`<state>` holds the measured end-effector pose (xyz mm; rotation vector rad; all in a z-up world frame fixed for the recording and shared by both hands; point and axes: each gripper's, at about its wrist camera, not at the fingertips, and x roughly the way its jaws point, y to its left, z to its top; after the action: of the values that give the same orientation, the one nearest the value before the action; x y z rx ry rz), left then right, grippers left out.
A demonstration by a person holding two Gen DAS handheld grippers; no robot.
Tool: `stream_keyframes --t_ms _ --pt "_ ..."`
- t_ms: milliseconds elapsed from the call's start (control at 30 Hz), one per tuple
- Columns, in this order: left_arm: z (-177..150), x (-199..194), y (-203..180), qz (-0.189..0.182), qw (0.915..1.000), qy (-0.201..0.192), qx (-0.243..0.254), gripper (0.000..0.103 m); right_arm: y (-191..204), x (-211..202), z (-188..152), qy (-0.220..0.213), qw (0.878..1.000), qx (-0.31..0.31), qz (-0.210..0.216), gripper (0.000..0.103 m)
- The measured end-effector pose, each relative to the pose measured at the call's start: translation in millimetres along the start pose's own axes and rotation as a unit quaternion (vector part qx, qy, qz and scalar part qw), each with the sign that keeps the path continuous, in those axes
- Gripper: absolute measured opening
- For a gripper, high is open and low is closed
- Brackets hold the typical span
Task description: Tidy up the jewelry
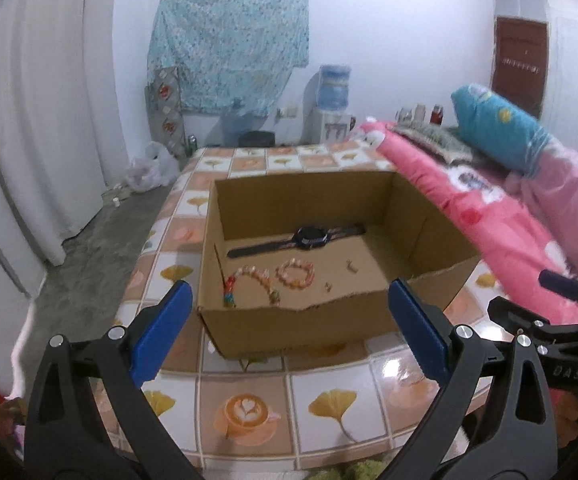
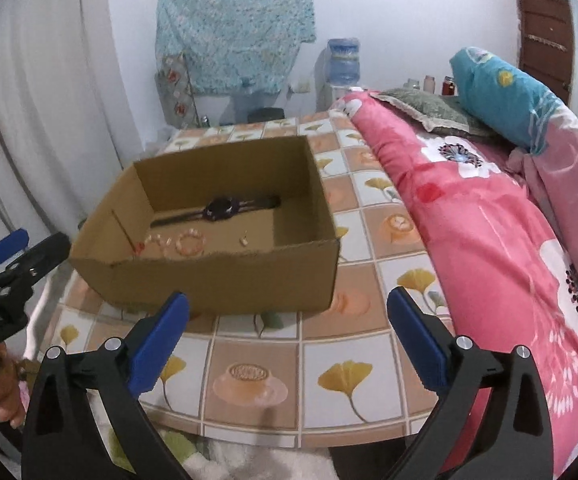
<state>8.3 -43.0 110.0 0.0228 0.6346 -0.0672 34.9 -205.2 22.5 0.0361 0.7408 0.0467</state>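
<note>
- Both claws, left and right, are held wide open and empty above bare tabletop at its near edge.
- Watch, bracelets (earrings too) are seen inside the box, short of its torn front rim.

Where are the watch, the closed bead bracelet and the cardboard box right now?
watch (image 1: 309,237), left wrist view, on its round dial.
closed bead bracelet (image 1: 280,274), left wrist view, on the left side of its ring.
cardboard box (image 2: 225,280), right wrist view, on its near outer wall.
</note>
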Motion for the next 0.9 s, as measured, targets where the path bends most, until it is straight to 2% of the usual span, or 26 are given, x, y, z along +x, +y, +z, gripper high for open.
stream_keyframes --t_ms 133,233,367,633,900 --pt "-3.0 18.2 -4.7 0.017 0.9982 0.055 0.012 0.095 8.9 16.6 0.0 0.034 0.999 -0.014 0.002 0.096" --pt "-4.1 29.9 -7.0 0.024 0.9967 0.077 0.004 0.095 8.3 28.6 2.4 0.054 0.999 -0.008 -0.001 0.096" --pt "-7.8 52.1 -6.6 0.024 0.9908 0.133 -0.001 0.095 10.0 43.7 6.3 0.079 0.997 0.001 -0.007 0.096" --pt "-10.1 67.8 3.3 0.045 0.9853 0.163 -0.027 0.095 20.5 65.7 10.8 0.114 0.993 0.001 -0.007 0.096" --pt "-11.9 78.2 15.9 0.054 0.9795 0.184 -0.060 0.095 24.0 73.9 16.1 0.127 0.992 0.013 -0.003 0.096"
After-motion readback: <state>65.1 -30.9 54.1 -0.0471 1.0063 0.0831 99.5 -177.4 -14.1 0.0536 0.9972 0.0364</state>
